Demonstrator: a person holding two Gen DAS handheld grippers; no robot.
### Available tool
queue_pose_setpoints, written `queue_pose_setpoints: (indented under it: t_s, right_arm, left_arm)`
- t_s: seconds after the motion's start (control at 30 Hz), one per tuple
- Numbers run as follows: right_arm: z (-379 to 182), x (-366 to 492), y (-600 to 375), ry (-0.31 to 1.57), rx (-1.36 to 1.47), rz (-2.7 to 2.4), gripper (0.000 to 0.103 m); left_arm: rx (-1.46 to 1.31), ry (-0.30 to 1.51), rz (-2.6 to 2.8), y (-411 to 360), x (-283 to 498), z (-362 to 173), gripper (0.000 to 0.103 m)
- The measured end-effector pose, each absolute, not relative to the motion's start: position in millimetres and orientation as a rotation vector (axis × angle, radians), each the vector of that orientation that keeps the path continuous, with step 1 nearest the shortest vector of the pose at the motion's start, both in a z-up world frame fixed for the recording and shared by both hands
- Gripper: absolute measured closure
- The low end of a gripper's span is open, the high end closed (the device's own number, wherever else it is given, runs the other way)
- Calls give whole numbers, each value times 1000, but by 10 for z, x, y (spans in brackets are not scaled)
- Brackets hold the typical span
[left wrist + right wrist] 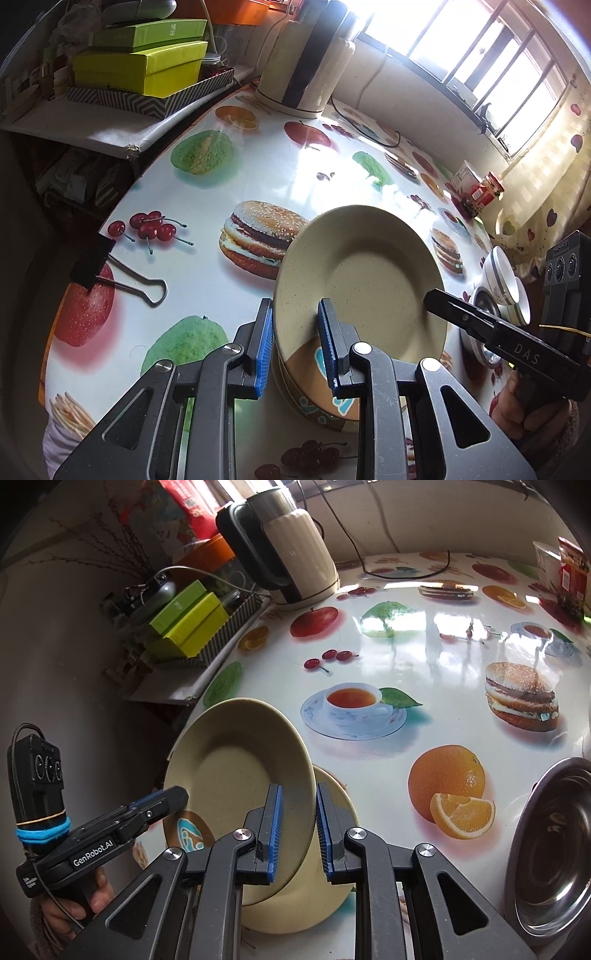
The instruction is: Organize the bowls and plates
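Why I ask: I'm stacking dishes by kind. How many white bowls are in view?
2. Both are at the right edge of the table, left wrist view: one white bowl behind, a second white bowl leaning against it. More may be hidden.

The left gripper (295, 343) is showing dark grey, speckled linkage arms with triangular cut-outs and round silver pivot screws, and its fingers (264, 349) are wearing ribbed blue pads. The right gripper (298, 832) is built alike, with "DAS" lettered white on its side. Seen from the right wrist, the left one is reading "GenRobot.AI", carrying a black box with three round dials, blue bands and a braided cable.
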State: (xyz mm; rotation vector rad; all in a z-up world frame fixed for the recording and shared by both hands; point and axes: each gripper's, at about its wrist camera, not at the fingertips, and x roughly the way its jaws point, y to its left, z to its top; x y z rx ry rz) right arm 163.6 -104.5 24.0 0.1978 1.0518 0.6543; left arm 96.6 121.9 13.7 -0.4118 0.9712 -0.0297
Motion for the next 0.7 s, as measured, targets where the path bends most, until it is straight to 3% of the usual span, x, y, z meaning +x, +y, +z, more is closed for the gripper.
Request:
queue_pose_setpoints:
  t_s: [0.7]
  right_arm:
    - [123, 1448, -1195, 1078, 201, 629, 85]
  left_arm:
    - [-413, 1003, -43, 1122, 821, -24, 78]
